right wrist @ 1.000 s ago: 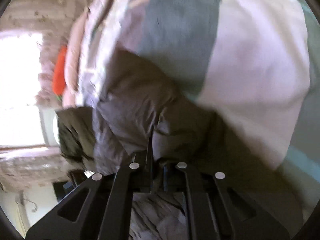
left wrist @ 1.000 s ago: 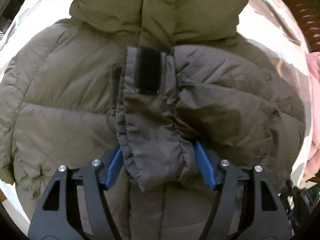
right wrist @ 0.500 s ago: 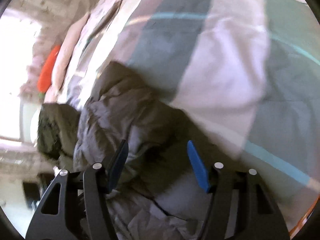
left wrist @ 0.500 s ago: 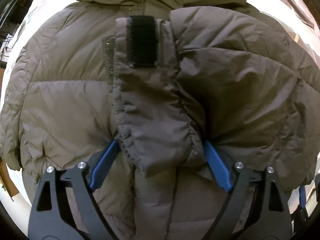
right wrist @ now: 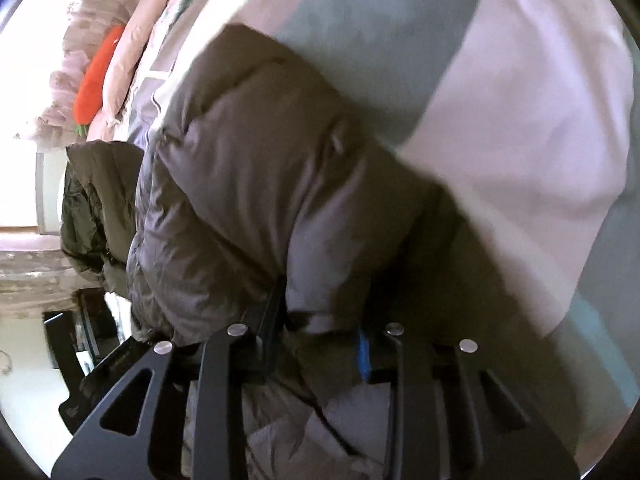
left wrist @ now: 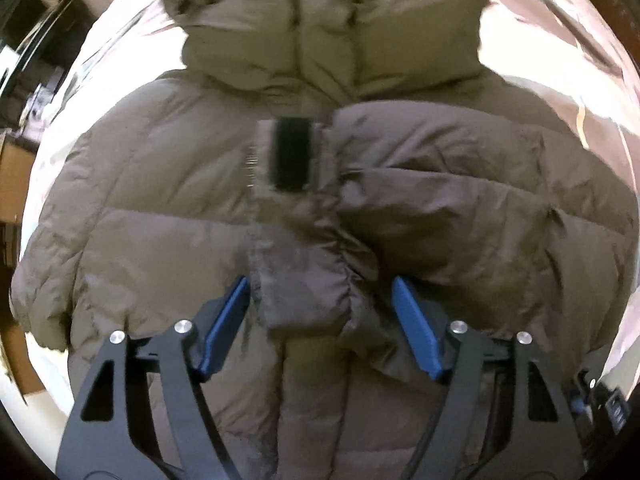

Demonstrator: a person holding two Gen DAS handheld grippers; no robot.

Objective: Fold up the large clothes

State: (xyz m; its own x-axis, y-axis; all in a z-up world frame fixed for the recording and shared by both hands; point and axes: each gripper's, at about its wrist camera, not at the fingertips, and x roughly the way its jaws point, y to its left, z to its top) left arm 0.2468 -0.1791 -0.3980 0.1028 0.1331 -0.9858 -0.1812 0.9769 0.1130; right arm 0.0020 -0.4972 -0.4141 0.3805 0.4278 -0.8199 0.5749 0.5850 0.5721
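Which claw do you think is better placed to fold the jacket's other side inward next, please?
Probably the right claw: its jaws are closing around a bulge of the puffer jacket at its edge. The left claw merely straddles the folded sleeve cuff, its pads apparently clear.

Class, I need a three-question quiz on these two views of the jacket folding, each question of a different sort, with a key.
1. True or false: the cuff lies between the left gripper pads without touching them.
2. What does the right gripper close on: A blanket, B jacket, C pillow?
3. What colour is the strip on the sleeve?

Key: 1 true; 2 B; 3 black.
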